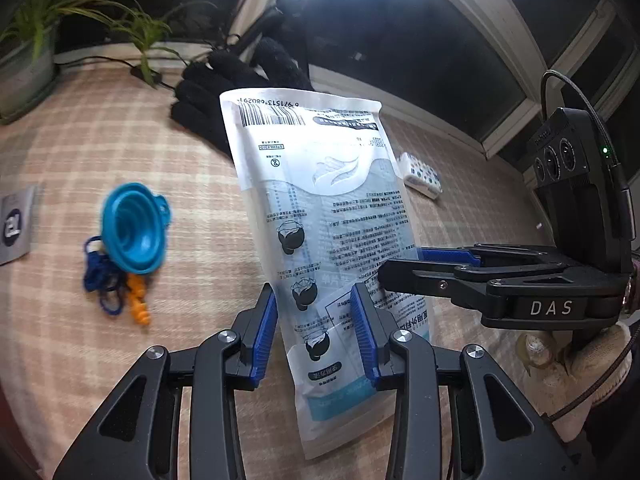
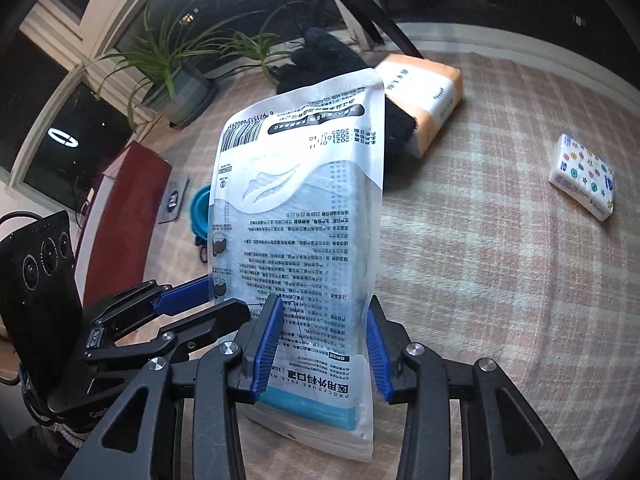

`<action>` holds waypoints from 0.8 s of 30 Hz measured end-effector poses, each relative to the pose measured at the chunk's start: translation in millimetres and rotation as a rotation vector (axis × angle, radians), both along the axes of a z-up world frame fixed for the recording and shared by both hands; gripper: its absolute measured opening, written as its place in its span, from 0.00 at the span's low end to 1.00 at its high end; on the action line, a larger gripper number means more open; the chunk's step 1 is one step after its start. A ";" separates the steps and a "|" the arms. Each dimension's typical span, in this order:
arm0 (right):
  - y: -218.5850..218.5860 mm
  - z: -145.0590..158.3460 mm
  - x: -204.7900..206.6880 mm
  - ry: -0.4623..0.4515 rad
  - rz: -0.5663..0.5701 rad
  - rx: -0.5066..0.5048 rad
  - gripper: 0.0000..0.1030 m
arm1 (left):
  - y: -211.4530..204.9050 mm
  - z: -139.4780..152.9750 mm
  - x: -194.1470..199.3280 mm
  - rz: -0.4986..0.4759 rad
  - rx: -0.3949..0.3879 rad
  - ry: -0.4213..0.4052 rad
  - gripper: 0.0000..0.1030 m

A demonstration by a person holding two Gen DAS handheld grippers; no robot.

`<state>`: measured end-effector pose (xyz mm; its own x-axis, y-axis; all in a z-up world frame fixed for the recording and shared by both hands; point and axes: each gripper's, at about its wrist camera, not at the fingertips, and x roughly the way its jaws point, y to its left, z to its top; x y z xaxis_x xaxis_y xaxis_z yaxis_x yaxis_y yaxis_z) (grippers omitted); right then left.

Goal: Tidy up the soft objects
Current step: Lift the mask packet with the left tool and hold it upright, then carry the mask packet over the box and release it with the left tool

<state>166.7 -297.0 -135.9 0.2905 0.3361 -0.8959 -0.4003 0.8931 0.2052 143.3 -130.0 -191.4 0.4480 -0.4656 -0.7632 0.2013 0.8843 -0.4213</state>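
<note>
Both the left gripper [image 1: 316, 332] and right gripper [image 2: 324, 344] clamp a face-mask packet [image 1: 320, 216] between half-closed blue fingers [image 1: 264, 332], above the checked tablecloth [image 1: 120, 152].

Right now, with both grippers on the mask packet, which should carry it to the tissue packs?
Probably right. Both the left gripper and right gripper clamp the mask packet, but the orange tissue pack and small tissue pack lie on the right gripper's side; the blue funnel lies left.

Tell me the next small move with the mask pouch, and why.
Probably carry the mask pouch toward the orange tissue pack and lower it there: both the left gripper and right gripper pinch it upright above the checked cloth.
</note>
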 end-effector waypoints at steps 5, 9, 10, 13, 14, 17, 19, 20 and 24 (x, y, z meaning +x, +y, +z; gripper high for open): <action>20.0 13.7 -11.1 -0.016 0.019 0.001 0.36 | 11.1 14.4 -9.0 0.028 0.006 -0.026 0.34; 42.8 28.2 -20.0 -0.038 0.045 0.005 0.36 | 28.8 32.0 -19.8 0.060 0.012 -0.058 0.34; 49.8 31.7 -22.0 -0.044 0.053 0.008 0.36 | 33.1 36.4 -22.1 0.067 0.015 -0.067 0.34; 71.9 40.6 -27.5 -0.053 0.076 0.019 0.36 | 48.9 50.0 -31.0 0.097 0.018 -0.094 0.34; 81.5 43.9 -30.2 -0.059 0.087 0.018 0.36 | 52.8 52.7 -32.5 0.108 0.017 -0.099 0.34; 105.5 50.8 -37.3 -0.072 0.118 0.017 0.36 | 75.4 64.5 -41.4 0.143 0.015 -0.117 0.34; 125.8 56.4 -43.0 -0.082 0.143 0.018 0.36 | 89.6 73.0 -48.9 0.167 0.022 -0.133 0.34; 137.0 59.3 -46.5 -0.088 0.156 0.018 0.36 | 99.4 77.3 -53.1 0.182 0.023 -0.141 0.34; 176.5 67.4 -57.0 -0.101 0.201 0.032 0.36 | 132.0 91.4 -64.8 0.234 0.028 -0.166 0.34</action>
<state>109.7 -120.5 -68.5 0.3026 0.4240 -0.8536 -0.5897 0.7869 0.1819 78.4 2.1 -100.0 0.6609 -0.3146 -0.6814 0.0550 0.9258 -0.3741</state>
